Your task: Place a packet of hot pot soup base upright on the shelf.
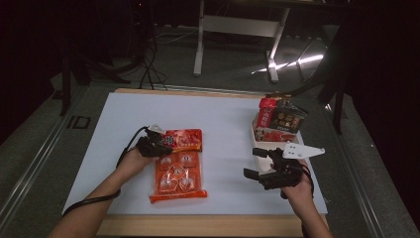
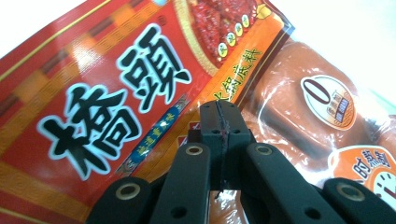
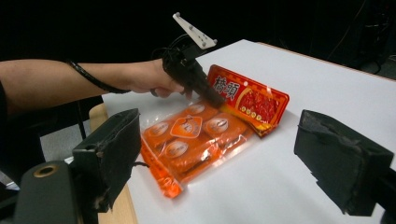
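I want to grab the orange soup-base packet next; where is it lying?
In the high view, the orange packet lies left of centre on the white table, under the left gripper.

1. We count one orange-red sachet pack (image 1: 178, 166), centre-left of the high view; six sachets inside.
2. One white tray (image 1: 257, 148), right of centre.
3. About three packets (image 1: 280, 120) standing in it, upper right; exact count unclear.
4. Two grippers: left gripper (image 1: 157, 144), right gripper (image 1: 255, 162).
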Available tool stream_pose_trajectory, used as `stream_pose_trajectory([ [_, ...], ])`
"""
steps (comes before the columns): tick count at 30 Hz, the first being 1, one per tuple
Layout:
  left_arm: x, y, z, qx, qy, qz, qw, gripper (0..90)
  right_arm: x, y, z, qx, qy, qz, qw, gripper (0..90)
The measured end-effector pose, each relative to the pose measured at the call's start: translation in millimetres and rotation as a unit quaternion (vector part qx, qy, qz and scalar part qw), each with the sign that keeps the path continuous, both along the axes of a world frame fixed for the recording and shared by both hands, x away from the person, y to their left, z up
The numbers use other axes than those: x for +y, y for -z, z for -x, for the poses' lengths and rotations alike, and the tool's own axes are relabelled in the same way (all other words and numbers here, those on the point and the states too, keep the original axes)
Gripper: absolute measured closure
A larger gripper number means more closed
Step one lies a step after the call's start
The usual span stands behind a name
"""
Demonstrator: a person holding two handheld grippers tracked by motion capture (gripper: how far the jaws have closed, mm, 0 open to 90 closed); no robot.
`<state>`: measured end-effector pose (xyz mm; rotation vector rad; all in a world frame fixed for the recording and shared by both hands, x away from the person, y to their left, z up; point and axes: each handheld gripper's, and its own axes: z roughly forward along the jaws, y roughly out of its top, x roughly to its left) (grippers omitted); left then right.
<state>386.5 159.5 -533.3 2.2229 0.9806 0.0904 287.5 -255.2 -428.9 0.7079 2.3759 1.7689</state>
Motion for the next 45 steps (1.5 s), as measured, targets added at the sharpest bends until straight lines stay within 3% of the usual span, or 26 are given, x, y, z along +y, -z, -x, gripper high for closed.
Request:
stream_pose_trajectory([
  [11, -12.1, 0.2, 14.4, 0.007, 0.026, 0.013, 0.9996, 90.0, 2.0, 1.1, -0.3, -0.001, -0.001, 0.004, 1.0, 14.6],
  [22, -15.2, -4.0, 18.4, -0.008, 0.038, 0.012, 0.9992, 90.0, 1.9, 3.4, -2.3, -0.005, 0.005, 0.011, 0.9999, 19.0],
  [30, -2.2, -22.2, 27.0, -0.02, 0.031, 0.046, 0.9983, 90.0, 1.9, 2.3, -1.4, -0.026, 0.011, 0.019, 0.9994, 19.0],
  [37, 13.5, -40.1, 39.1, -0.033, 0.03, 0.065, 0.9969, 71.3, 3.5, 1.6, 0.0, -0.028, 0.008, 0.019, 0.9994, 18.9],
  [45, 34.5, -58.4, 50.4, -0.049, 0.005, 0.092, 0.9945, 59.7, 5.1, 0.1, 2.2, -0.031, 0.012, 0.033, 0.9989, 16.1],
])
